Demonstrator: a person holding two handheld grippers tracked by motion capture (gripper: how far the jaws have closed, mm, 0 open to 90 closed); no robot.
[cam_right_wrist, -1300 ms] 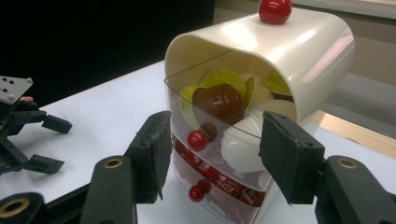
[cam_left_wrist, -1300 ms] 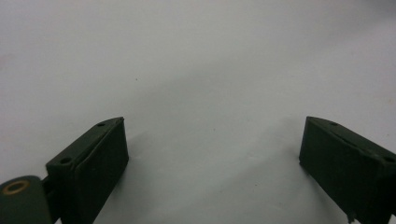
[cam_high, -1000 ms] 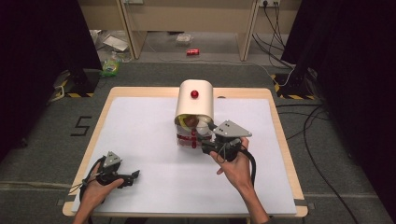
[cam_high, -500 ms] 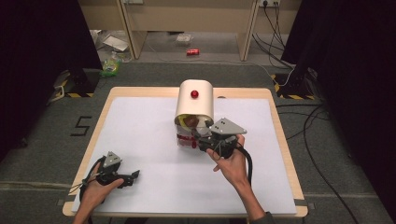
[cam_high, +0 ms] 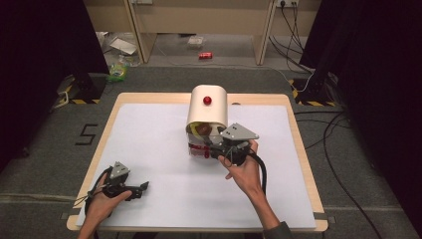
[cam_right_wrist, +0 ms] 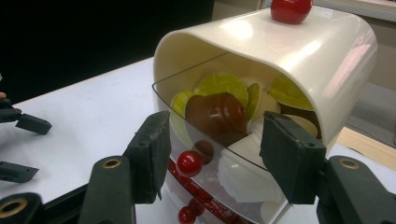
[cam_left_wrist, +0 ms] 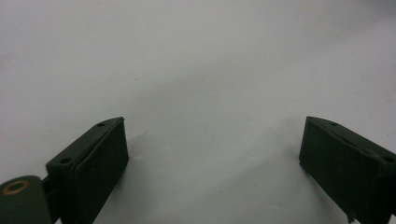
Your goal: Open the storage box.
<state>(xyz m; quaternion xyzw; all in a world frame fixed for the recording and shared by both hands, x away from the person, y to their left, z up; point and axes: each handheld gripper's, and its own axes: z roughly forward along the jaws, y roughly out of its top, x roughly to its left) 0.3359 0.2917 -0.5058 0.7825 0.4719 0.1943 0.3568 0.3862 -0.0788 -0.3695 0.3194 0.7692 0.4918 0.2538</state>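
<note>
Right hand-held gripper at the capsule dispenser drawer, left one idle

High view: cream capsule dispenser [cam_high: 207,105] with a red knob [cam_high: 207,100] on top sits mid-worktop [cam_high: 149,144], toward the far edge. Its clear drawer [cam_high: 201,135] faces the person and holds capsules. Right hand-held gripper [cam_high: 215,149] is at the drawer front, hand [cam_high: 244,169] behind it, grey plate on top. Left hand-held gripper [cam_high: 141,188] rests on the worktop near the front left corner, well apart from the dispenser.

Left gripper view: 2 black jaws stand wide apart over bare white worktop [cam_left_wrist: 201,70], nothing between them, so it's released.

Right gripper view: jaws sit either side of the clear drawer [cam_right_wrist: 219,154] front, close to it; log-wise nearly clenched and just eased open a touch. Can't tell if the pads press the drawer wall. Inside: brown capsule [cam_right_wrist: 215,114], green-lidded capsules [cam_right_wrist: 224,86], white ones lower down. Small red knob [cam_right_wrist: 189,163] on the drawer front, between the jaws. Left hand-held gripper [cam_right_wrist: 18,144] shows at the far left edge
</note>
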